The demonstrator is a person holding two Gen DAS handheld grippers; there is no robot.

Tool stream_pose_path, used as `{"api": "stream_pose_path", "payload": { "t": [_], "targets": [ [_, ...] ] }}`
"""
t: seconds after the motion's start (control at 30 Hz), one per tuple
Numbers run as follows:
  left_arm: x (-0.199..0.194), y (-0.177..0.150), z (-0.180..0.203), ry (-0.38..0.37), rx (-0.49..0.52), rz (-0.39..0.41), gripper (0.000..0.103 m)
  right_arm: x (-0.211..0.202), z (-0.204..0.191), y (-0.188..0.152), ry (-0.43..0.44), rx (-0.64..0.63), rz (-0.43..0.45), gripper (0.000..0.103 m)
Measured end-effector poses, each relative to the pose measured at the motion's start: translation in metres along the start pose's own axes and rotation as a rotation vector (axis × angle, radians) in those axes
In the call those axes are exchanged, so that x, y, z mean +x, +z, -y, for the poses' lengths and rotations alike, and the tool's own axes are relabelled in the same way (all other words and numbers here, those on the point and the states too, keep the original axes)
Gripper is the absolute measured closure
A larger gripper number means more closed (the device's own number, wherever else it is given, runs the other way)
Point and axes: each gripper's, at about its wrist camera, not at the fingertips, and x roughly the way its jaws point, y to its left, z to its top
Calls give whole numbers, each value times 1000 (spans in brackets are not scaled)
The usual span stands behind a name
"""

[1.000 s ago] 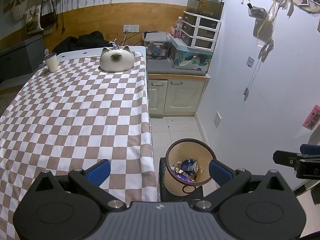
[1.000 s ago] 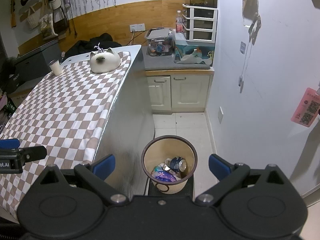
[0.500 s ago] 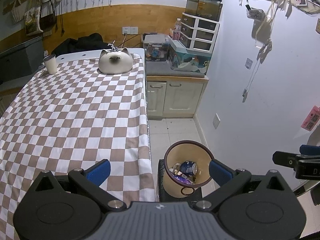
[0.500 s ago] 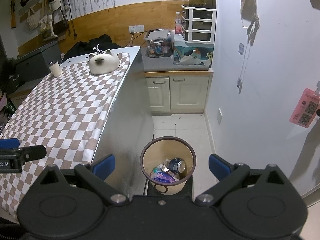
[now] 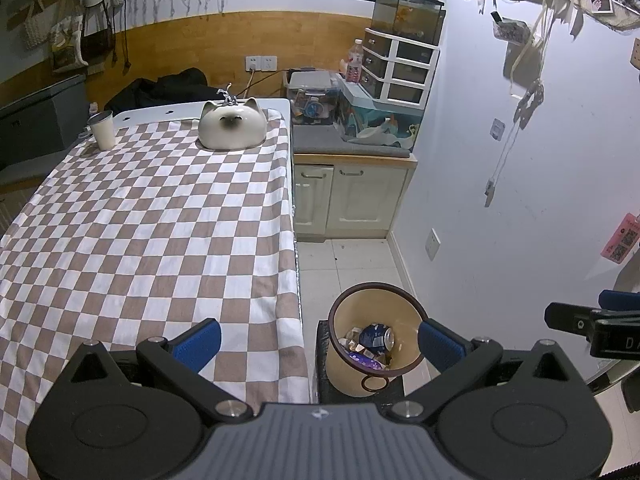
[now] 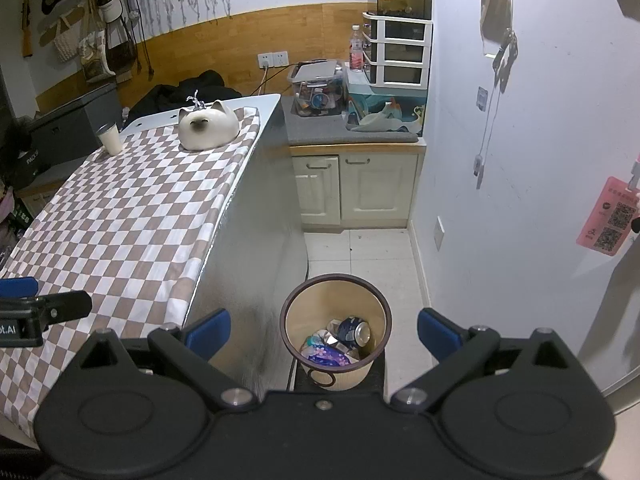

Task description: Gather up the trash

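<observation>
I hold the left gripper (image 5: 318, 340) above the table edge, jaws spread wide and holding nothing. My right gripper (image 6: 323, 330) hangs over the round tan wastebasket with the dark rim (image 6: 292, 312), likewise wide open and empty. The bin stands on the tiled floor beside the brown-and-white checkered tablecloth (image 5: 140, 216); inside lie a crushed blue drink can (image 6: 354, 330) and a purple wrapper (image 6: 326, 356).

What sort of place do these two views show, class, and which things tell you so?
Probably a lived-in room at home: a table with a checked cloth, a fish tank above cream cupboards, and a waste bin of rubbish on the tiled floor.
</observation>
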Motion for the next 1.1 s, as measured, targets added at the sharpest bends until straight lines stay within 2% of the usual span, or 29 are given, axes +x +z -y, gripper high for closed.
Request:
{"api": "stream_pose_path", "payload": {
  "t": [1.1],
  "targets": [
    [-3,5,-2,0,2,15,0,1,-3,0,2,-2,3,2]
  ]
}}
